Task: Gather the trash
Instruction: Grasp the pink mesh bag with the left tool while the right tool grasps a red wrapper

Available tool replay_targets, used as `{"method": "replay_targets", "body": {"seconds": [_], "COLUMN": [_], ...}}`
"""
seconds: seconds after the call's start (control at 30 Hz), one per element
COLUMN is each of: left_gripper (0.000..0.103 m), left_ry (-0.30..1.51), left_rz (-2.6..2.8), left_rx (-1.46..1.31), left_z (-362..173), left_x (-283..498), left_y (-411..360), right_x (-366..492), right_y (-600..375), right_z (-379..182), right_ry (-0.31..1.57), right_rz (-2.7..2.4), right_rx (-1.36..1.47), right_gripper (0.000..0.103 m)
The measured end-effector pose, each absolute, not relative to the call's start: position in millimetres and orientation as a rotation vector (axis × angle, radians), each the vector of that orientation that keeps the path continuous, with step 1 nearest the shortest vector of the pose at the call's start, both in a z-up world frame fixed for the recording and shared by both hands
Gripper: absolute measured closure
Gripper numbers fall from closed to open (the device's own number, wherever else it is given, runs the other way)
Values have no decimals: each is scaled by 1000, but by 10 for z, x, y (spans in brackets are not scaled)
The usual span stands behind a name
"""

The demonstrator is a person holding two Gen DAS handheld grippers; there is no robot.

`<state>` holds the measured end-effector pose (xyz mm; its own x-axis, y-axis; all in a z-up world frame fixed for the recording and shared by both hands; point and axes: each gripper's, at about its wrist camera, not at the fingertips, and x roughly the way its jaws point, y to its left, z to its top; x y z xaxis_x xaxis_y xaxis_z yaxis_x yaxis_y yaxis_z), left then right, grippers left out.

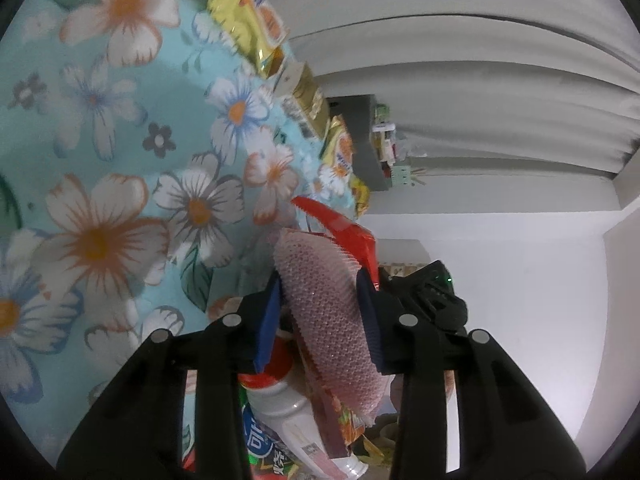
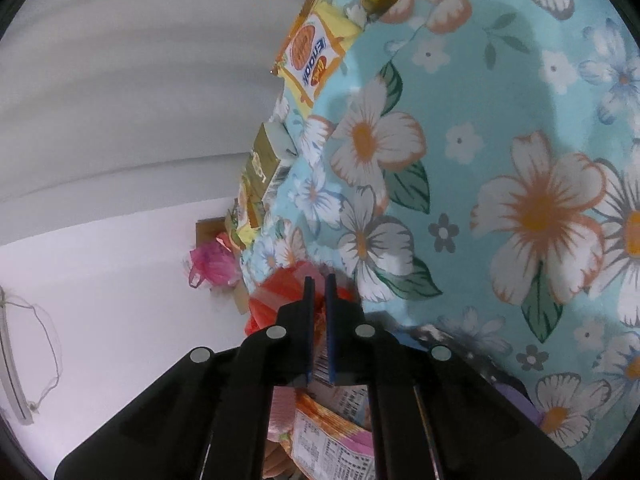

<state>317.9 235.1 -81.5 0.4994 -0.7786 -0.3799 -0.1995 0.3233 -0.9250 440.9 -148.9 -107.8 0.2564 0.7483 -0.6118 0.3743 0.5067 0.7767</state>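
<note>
Two grippers are seen over a floral cloth (image 1: pixel 100 128), each from its own wrist camera. The left gripper (image 1: pixel 320 316) is partly closed around a pink foam net (image 1: pixel 332 320); both blue pads (image 1: pixel 267 324) are pressed against its sides, so the net is grasped. A red wrapper (image 1: pixel 340 224) is seen just behind the net, touching it. Below the jaws, a white bottle (image 1: pixel 288 408) with a red cap and several printed wrappers are heaped together.

The right gripper (image 2: pixel 319 332) is clenched, its pads almost meeting. A thin orange-red bag (image 2: pixel 280 292) lies around and behind the fingertips; whether a fold of it is pinched cannot be told. Under that gripper, an orange packet (image 2: pixel 332 432) with printed labels is seen.

Along the cloth's edge, a row of trash is lined up: a yellow packet (image 2: pixel 316 56), a gold box (image 2: pixel 262 160) and more yellow wrappers beyond. In the left view the same edge is lined with gold and yellow wrappers (image 1: pixel 248 20). Beyond the edge, bare white wall (image 2: pixel 100 280) and open room are shown. The middle of the cloth is left free of objects.
</note>
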Motion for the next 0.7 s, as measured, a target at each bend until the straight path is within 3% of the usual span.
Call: {"method": "replay_targets", "body": {"seconds": [0.6,0.63,0.67,0.7], "left_gripper": [69,69,69,69], "left_ry": [865,857,849,841], "left_rz": [-402,-390,-376,-356], "left_rx": [-1234,-1222,-1208,-1182], "left_z": [-637,-615,-599,-573], "left_x": [2826,2813,2799,2778], "left_y": [2937,2947,2966,2993], "right_x": [4215,4214,4209,4216], "right_y": [-1655,-1635,-1615,-1596], "right_z": [-1003,-1034,-1059,-1075], "right_ry": [1353,1370,1384,1395], "right_rz": [275,279,276,268], "right_rx": [1098,1113,1120,1119], "right_gripper": [96,94,85,69]}}
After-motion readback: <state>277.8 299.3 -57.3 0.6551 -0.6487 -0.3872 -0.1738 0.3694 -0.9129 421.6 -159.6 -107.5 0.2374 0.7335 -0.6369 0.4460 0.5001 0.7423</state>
